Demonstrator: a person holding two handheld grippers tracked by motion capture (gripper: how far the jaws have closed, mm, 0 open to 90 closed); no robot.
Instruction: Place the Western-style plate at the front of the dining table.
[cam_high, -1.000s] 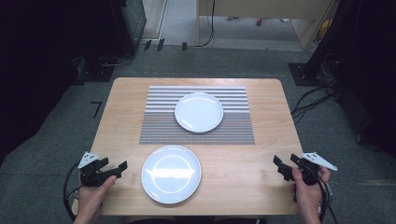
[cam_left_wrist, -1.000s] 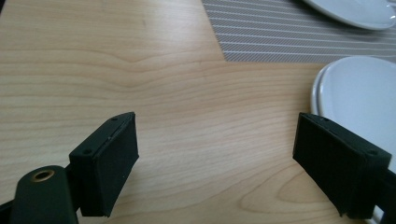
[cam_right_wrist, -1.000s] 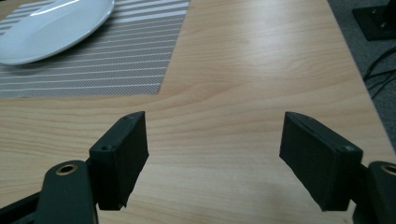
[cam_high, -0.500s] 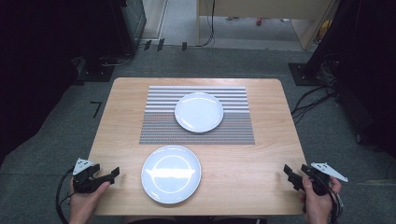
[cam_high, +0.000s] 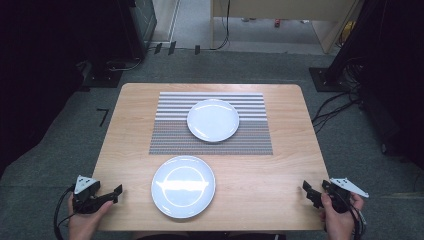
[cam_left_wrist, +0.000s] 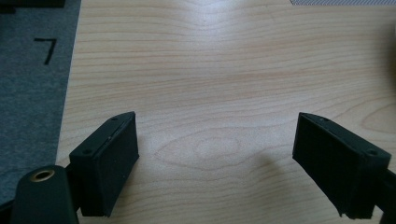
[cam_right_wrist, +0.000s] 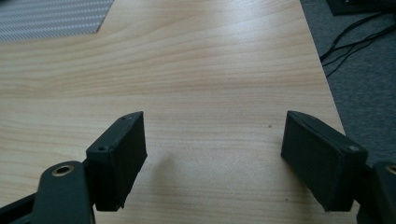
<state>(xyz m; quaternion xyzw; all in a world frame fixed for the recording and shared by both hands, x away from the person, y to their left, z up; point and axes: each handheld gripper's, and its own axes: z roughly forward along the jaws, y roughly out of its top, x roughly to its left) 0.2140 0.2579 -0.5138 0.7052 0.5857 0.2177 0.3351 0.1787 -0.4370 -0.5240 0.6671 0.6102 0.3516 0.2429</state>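
Two white plates lie on the wooden table (cam_high: 280, 175). One plate (cam_high: 213, 120) rests on a striped grey placemat (cam_high: 175, 131) in the middle; the other plate (cam_high: 183, 186) sits on bare wood near the front edge. My left gripper (cam_high: 116, 191) is at the front left corner, left of the near plate, open with nothing between its jaws (cam_left_wrist: 215, 163). My right gripper (cam_high: 307, 192) is at the front right corner, also open and empty (cam_right_wrist: 212, 158). Both hover just over bare wood.
Grey carpet surrounds the table, with cables (cam_high: 335, 107) on the floor at the right and dark equipment at the back left. A black mark (cam_left_wrist: 46, 49) shows on the carpet beside the table's left edge.
Both hands have drawn back toward the table's front corners, the left outward to the left and the right outward to the right. The plates have not moved.
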